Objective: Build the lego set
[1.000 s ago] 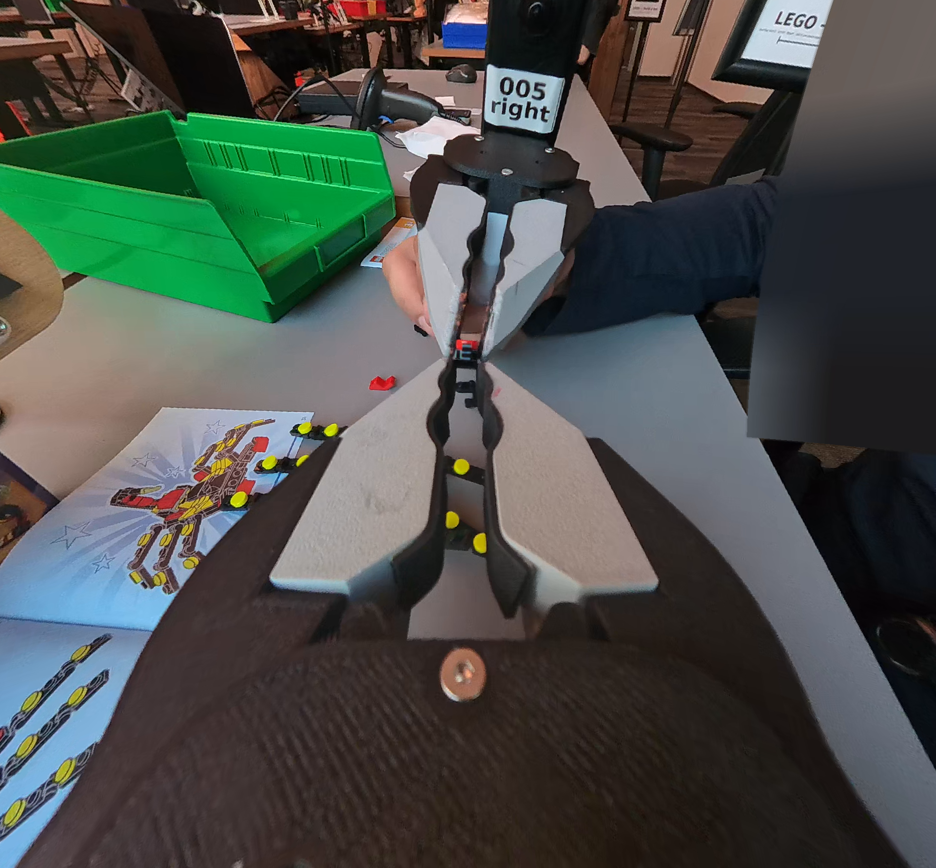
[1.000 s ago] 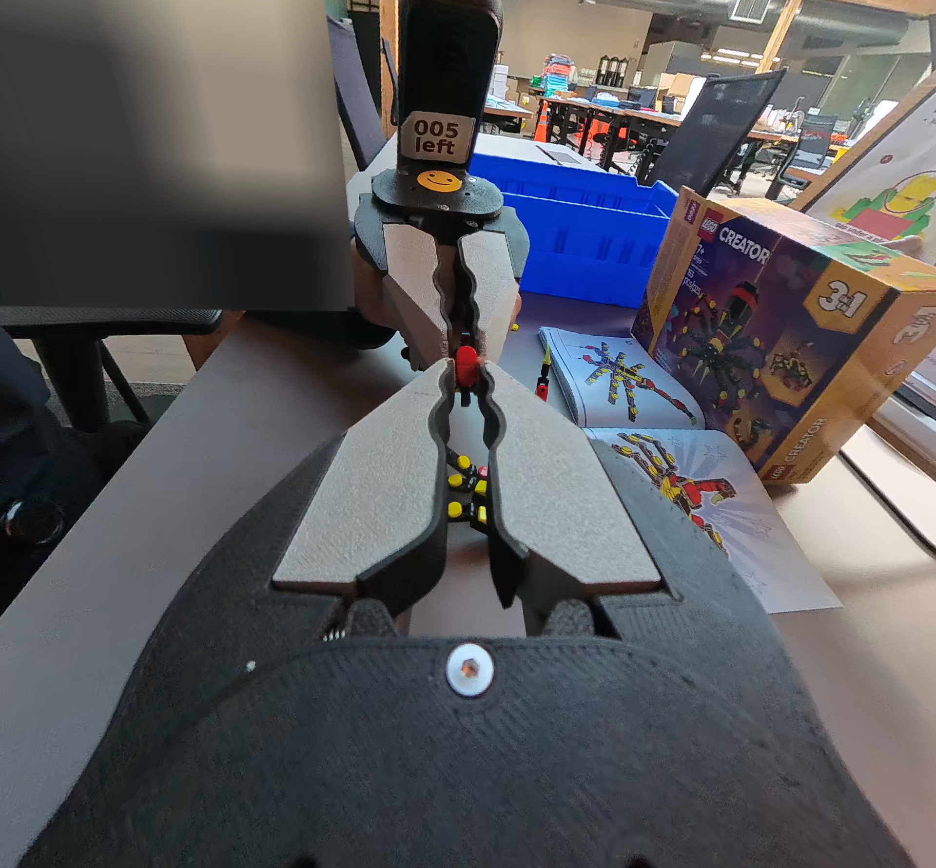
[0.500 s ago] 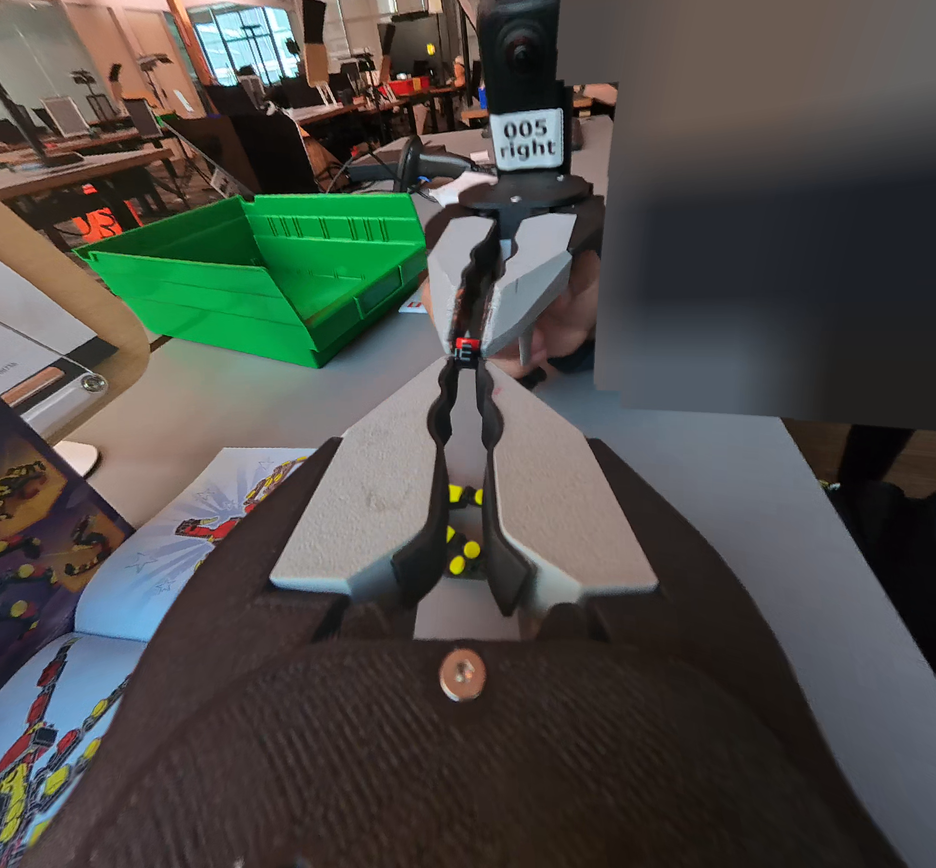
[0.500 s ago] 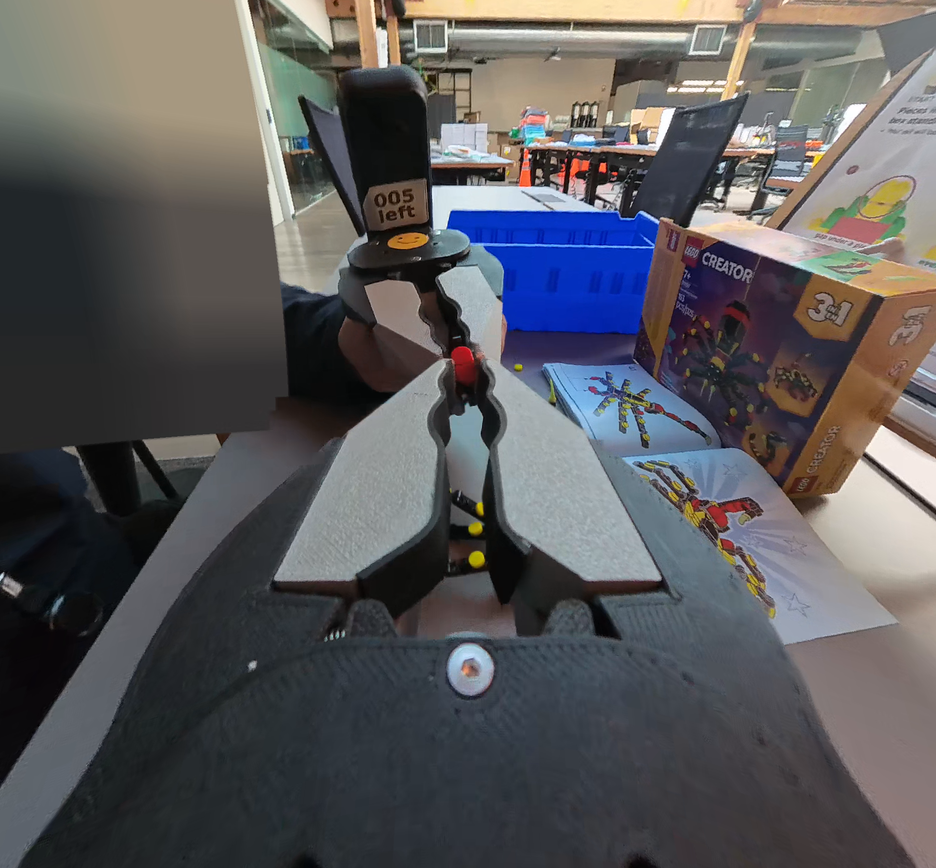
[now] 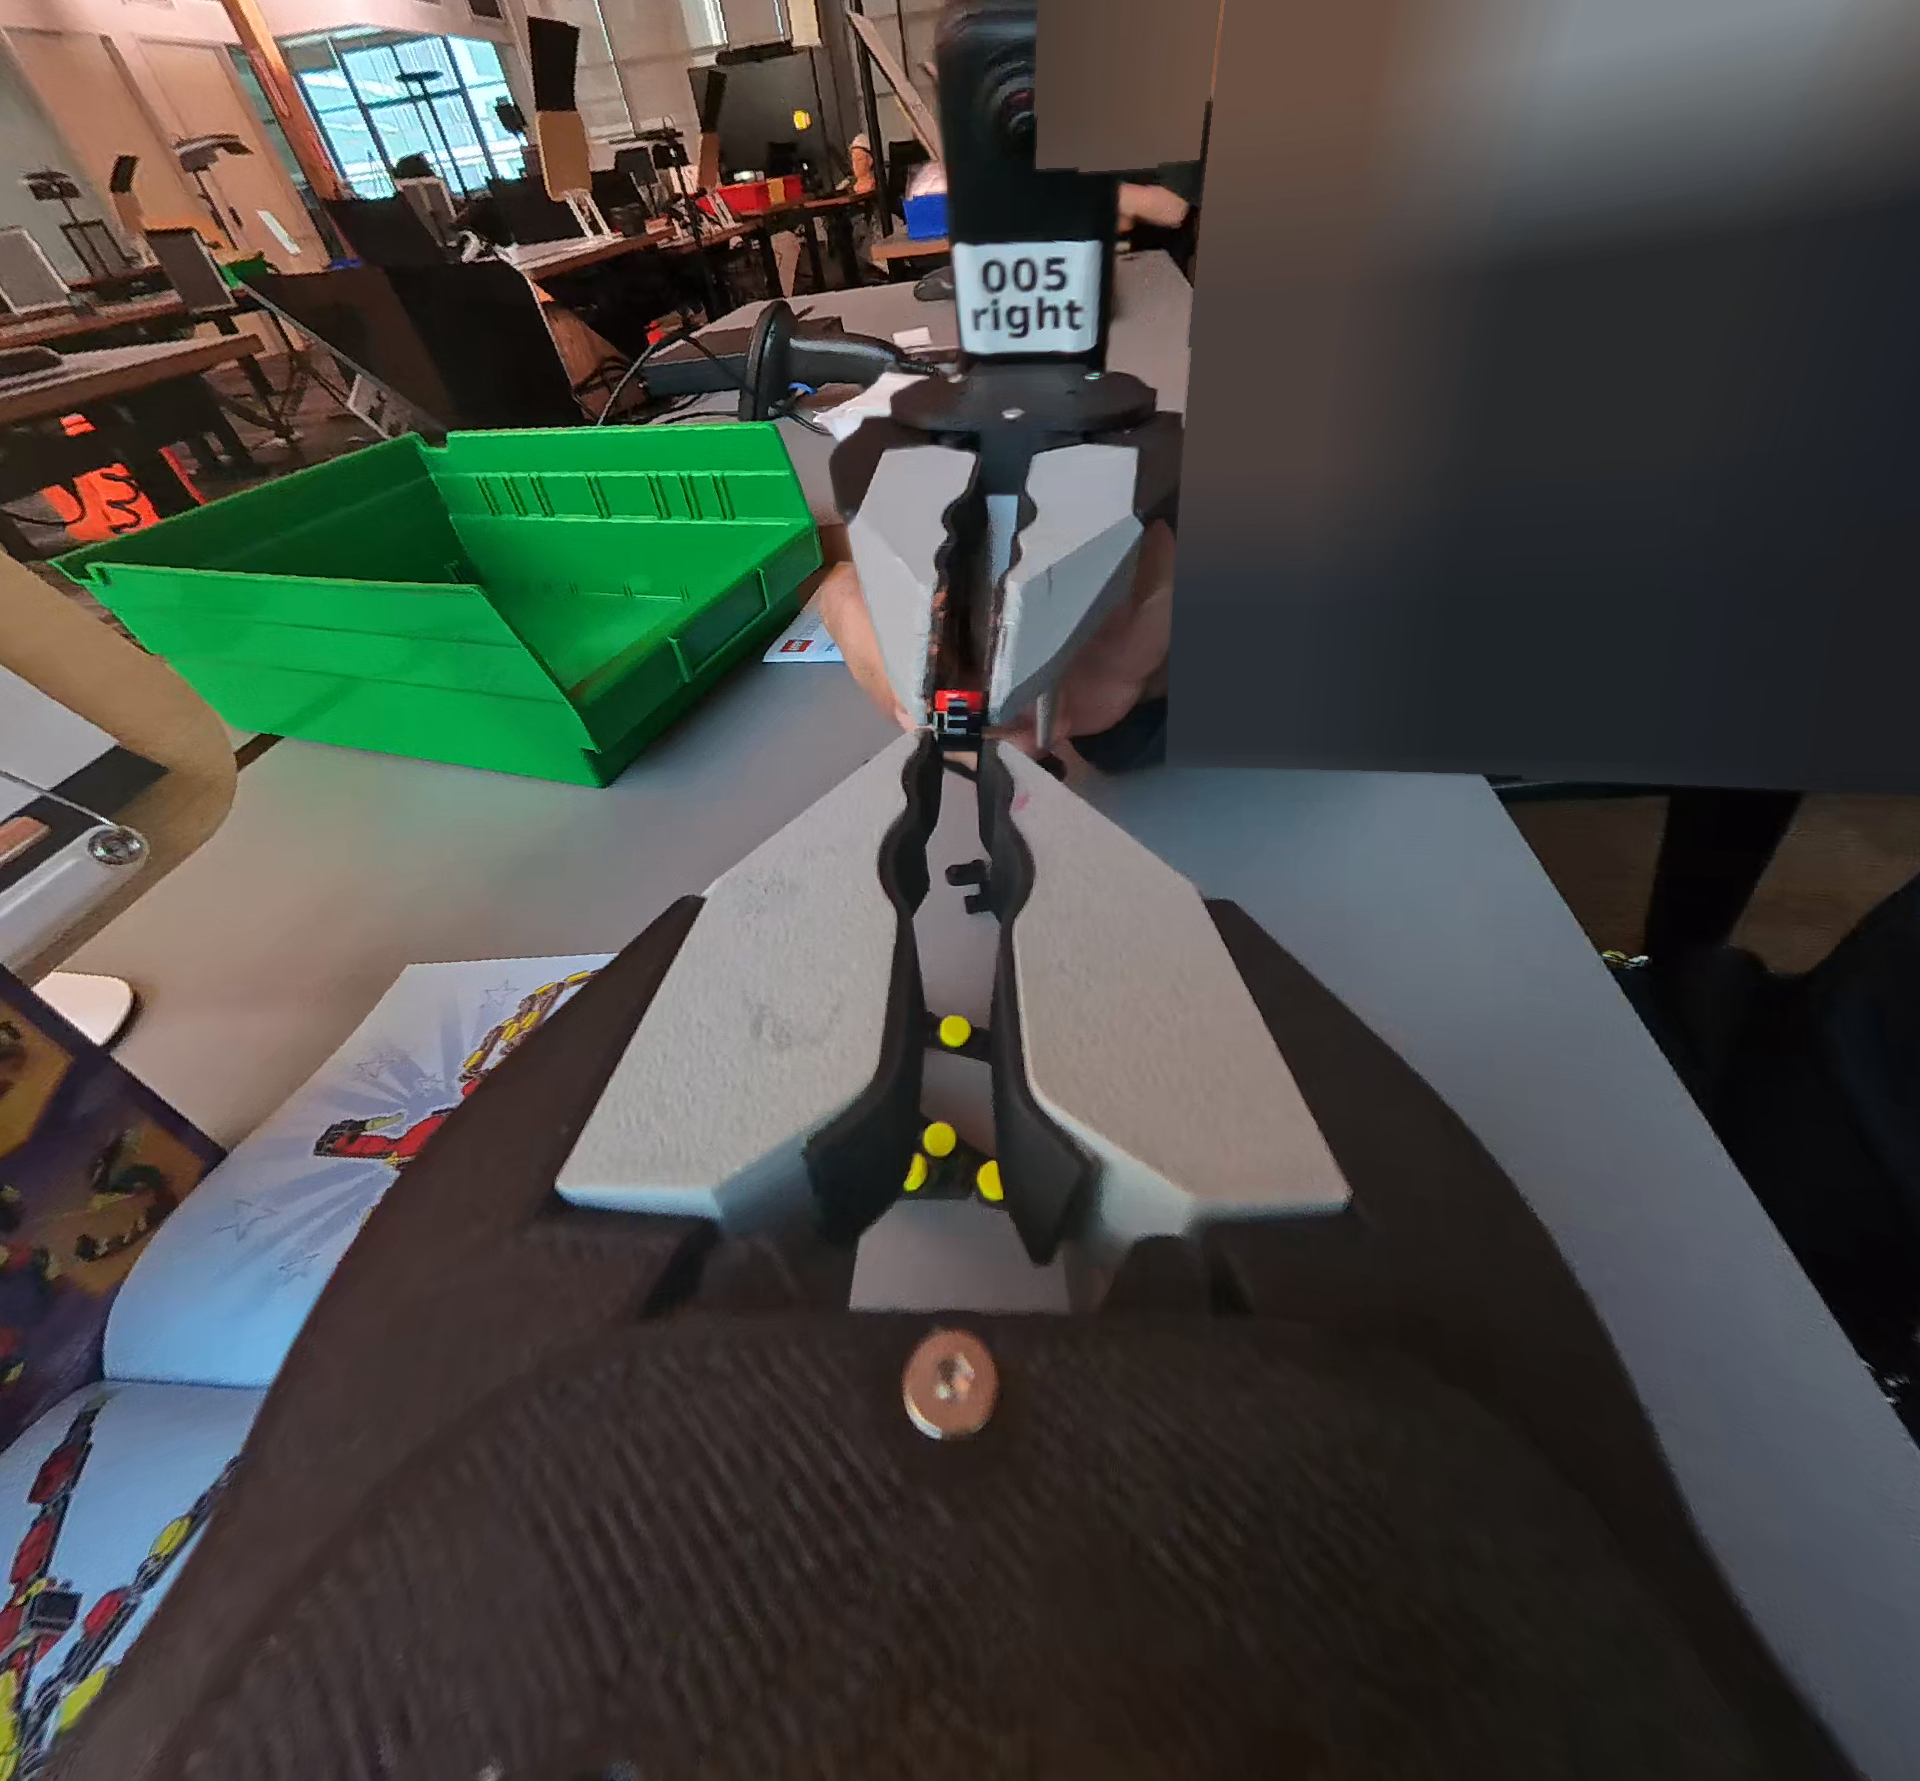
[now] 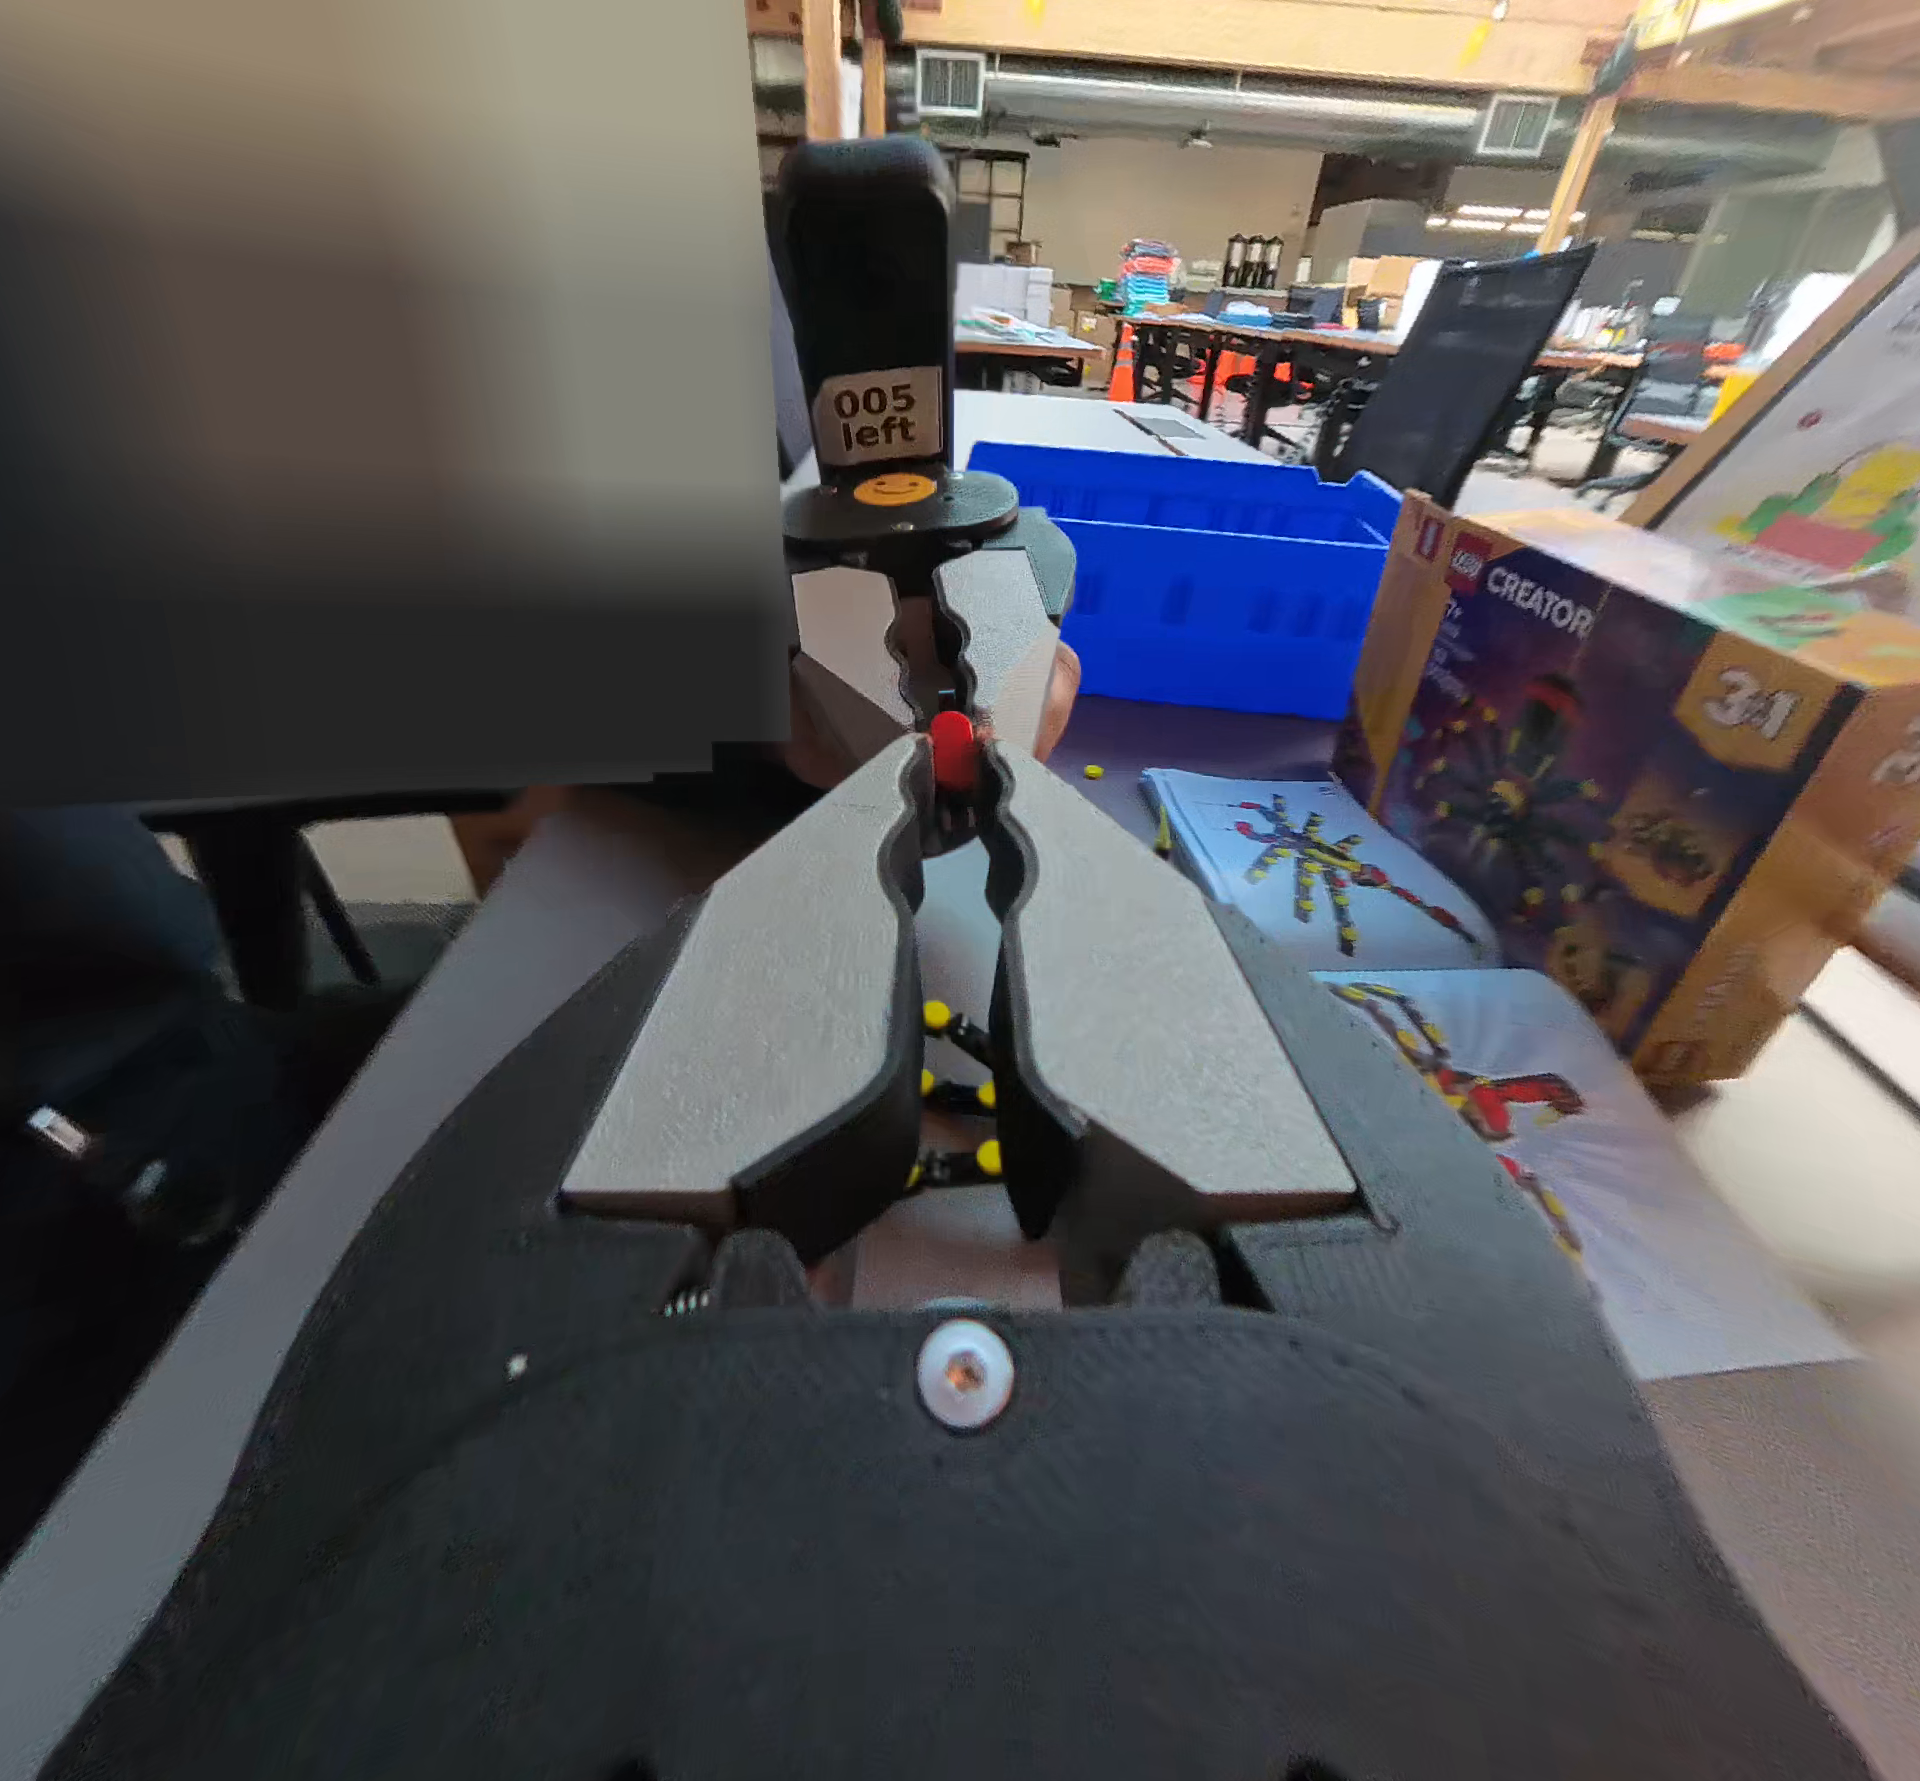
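My left gripper (image 5: pixel 954 744) and right gripper (image 6: pixel 954 760) meet tip to tip above the grey table (image 5: pixel 468 858). The right gripper, also in the left wrist view (image 5: pixel 956 705), is shut on a small red lego piece (image 6: pixel 951 742). The left gripper, also in the right wrist view (image 6: pixel 940 692), is shut on a thin black lego piece (image 5: pixel 966 874). The red piece (image 5: pixel 956 698) sits on the end of the black piece. Black lego legs with yellow studs (image 5: pixel 940 1149) lie on the table under the grippers and also show in the right wrist view (image 6: pixel 956 1092).
A green bin (image 5: pixel 468 588) stands to the left and a blue bin (image 6: pixel 1195 588) at the back. The lego box (image 6: pixel 1610 765) and open instruction booklets (image 6: pixel 1299 858) (image 5: pixel 343 1108) lie beside it. A loose yellow stud (image 6: pixel 1091 772) lies near the blue bin. A handheld scanner (image 5: pixel 800 360) lies beyond the green bin. The grippers are tip to tip, or close to it.
Both grippers have risen and tilted upward together, still tip to tip. Both grips are unchanged. The red piece on the table has dropped out of view.
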`<state>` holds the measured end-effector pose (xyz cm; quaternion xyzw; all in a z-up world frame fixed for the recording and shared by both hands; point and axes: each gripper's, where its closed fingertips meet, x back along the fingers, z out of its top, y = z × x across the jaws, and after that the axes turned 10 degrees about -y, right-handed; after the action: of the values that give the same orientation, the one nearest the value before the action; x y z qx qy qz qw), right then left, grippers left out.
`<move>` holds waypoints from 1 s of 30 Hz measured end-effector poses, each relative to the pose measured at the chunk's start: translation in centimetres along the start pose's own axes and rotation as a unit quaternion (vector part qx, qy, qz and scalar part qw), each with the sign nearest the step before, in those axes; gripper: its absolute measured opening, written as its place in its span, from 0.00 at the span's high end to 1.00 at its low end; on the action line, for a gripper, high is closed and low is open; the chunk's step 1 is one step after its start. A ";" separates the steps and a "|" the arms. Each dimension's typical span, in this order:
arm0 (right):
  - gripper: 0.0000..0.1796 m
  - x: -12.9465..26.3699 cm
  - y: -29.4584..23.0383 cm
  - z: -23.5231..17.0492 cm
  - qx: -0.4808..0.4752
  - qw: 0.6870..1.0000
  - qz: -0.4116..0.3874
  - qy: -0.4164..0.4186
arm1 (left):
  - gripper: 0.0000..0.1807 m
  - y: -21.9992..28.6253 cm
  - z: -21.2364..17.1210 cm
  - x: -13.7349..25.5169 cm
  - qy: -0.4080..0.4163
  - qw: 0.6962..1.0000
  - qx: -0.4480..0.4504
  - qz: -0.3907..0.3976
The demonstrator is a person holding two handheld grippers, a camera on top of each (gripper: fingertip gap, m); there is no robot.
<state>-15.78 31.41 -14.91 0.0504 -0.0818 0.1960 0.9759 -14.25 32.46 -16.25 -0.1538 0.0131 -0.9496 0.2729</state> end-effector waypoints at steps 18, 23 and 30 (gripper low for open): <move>0.98 1.9 3.6 0.8 -0.193 0.978 0.026 0.080 | 0.98 -1.8 -0.3 0.1 0.038 0.994 0.098 -0.004; 0.98 0.7 2.8 -0.2 -0.192 0.979 0.042 0.052 | 0.96 -2.5 1.2 1.1 0.093 0.984 0.150 -0.010; 0.98 0.5 2.7 -0.3 -0.199 0.977 0.048 0.052 | 0.95 -2.7 0.8 0.9 0.082 0.984 0.156 -0.009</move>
<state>-16.36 34.14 -14.94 -0.1594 -0.0707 0.2245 0.9587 -16.14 34.28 -14.96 -0.0309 -0.1137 -0.9519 0.2829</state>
